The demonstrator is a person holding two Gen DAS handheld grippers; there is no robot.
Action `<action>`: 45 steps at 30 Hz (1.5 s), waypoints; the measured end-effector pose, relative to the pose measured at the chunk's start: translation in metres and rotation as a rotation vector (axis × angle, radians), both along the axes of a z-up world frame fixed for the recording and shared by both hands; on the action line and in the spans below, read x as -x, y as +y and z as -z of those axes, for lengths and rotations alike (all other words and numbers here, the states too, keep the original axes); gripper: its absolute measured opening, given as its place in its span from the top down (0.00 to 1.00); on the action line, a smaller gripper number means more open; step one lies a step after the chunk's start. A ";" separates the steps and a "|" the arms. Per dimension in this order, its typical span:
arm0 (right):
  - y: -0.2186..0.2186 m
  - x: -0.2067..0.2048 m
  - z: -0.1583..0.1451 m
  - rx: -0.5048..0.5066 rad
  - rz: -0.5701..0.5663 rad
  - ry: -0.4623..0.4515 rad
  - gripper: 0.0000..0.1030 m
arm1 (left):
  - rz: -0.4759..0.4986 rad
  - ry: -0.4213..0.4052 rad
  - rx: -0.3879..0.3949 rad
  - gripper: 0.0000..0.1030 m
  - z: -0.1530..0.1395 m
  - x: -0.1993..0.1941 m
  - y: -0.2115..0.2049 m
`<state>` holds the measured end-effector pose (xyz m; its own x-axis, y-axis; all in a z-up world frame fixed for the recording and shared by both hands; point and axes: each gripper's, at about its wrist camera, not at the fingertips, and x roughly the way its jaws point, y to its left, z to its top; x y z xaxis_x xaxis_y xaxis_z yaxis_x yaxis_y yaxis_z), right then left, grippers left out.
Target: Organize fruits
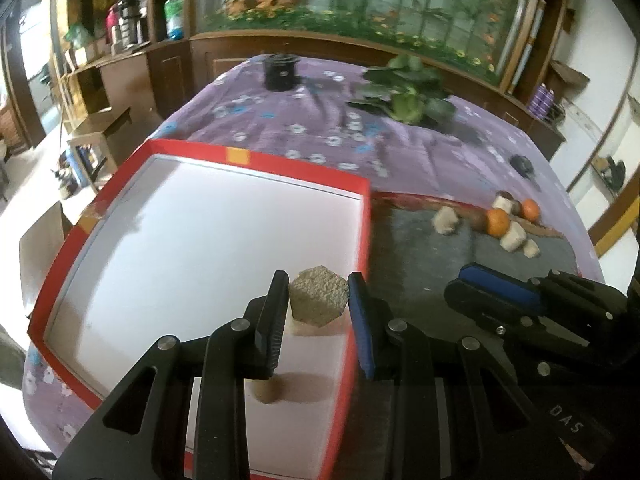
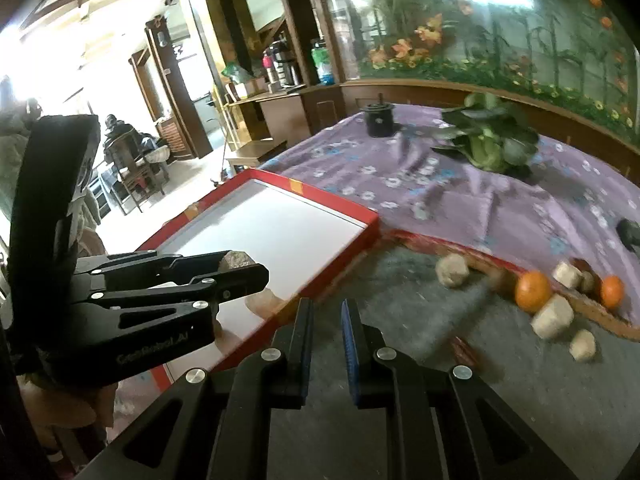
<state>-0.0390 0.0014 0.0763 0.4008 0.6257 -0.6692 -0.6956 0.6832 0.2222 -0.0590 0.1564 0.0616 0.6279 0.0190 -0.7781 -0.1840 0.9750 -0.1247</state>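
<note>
My left gripper [image 1: 319,300] is shut on a tan hexagonal block [image 1: 318,301] and holds it just above the white floor of the red-rimmed tray [image 1: 256,158], near its right wall. In the right wrist view the left gripper [image 2: 240,268] shows over the tray [image 2: 340,206] with the block [image 2: 236,260] between its jaws. My right gripper [image 2: 326,312] is empty, its jaws nearly closed, over the grey mat. Two oranges [image 2: 532,290] [image 2: 612,291] and several tan blocks [image 2: 452,270] lie on the mat at right; one orange shows in the left wrist view [image 1: 498,222].
A purple floral cloth [image 1: 320,120] covers the table. A leafy green vegetable [image 1: 404,92] and a black cylinder [image 1: 282,72] sit at the back. A small dark object [image 1: 522,164] lies at the right. Wooden shelves with bottles stand at the left.
</note>
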 end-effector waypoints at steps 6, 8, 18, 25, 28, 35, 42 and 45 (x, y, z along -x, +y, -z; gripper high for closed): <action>0.036 -0.011 0.001 0.009 -0.052 0.003 0.86 | -0.058 0.011 0.022 0.72 0.005 -0.001 0.027; 0.048 -0.014 0.003 0.013 -0.072 0.003 0.86 | -0.069 0.020 0.024 0.72 0.009 -0.001 0.033; 0.084 -0.037 0.028 0.039 -0.105 0.044 0.86 | -0.105 0.050 0.045 0.72 0.027 -0.004 0.047; 0.081 -0.036 0.031 -0.014 -0.154 0.034 0.86 | -0.116 0.052 0.049 0.72 0.034 -0.007 0.049; 0.081 -0.032 0.032 -0.022 -0.177 0.011 0.86 | -0.122 0.051 0.046 0.72 0.036 -0.009 0.050; 0.056 -0.026 0.019 0.062 -0.099 -0.049 0.86 | -0.108 0.050 0.064 0.72 0.038 -0.014 0.049; -0.064 -0.029 0.030 0.230 0.043 -0.119 0.45 | -0.076 0.041 0.073 0.72 0.037 -0.020 0.043; -0.080 -0.039 0.042 0.192 0.026 -0.023 0.45 | -0.065 0.040 0.064 0.72 0.036 -0.023 0.038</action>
